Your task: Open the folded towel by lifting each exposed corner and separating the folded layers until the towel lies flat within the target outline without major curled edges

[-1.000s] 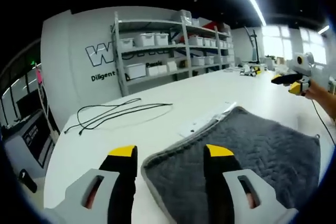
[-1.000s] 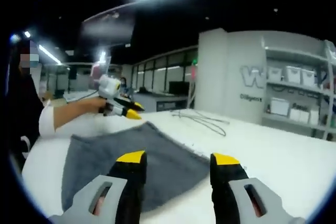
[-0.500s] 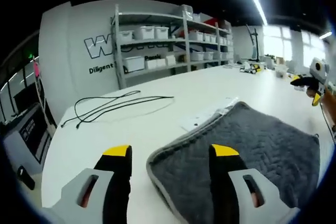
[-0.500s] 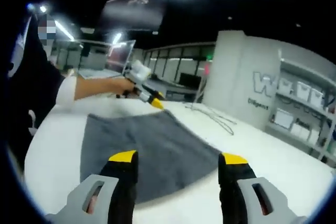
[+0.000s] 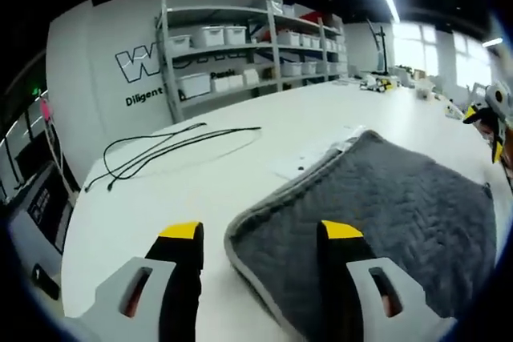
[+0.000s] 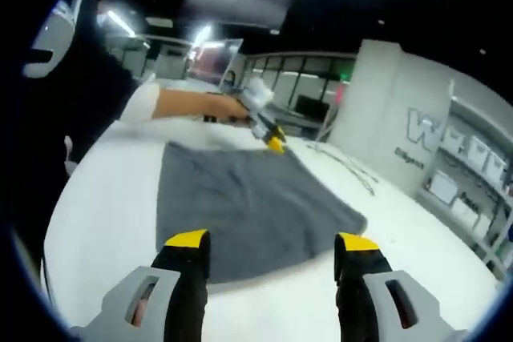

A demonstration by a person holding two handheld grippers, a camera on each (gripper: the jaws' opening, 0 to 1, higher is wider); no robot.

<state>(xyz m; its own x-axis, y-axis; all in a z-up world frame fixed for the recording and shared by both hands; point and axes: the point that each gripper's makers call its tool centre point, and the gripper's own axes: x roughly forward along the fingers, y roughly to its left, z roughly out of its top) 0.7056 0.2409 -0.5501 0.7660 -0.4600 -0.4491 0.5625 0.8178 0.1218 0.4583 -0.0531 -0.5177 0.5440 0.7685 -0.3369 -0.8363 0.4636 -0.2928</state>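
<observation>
A dark grey quilted towel lies folded on the white table, its rounded pale-edged corner just ahead of my left gripper. The left gripper stands open with nothing between its jaws, its right jaw over the towel's near corner. In the right gripper view the same towel spreads across the table ahead of my right gripper, which is open and holds nothing. The left gripper shows there above the towel's far edge, held in a hand. The right gripper shows at the right edge of the left gripper view.
A black cable loops on the table beyond the towel. A white sheet lies at the towel's far edge. Metal shelves with white bins stand against the wall. A person in dark clothes stands at the table's left side.
Both views have shifted with the hands. The right gripper view has pulled back and risen, showing more of the towel. The towel itself lies as before.
</observation>
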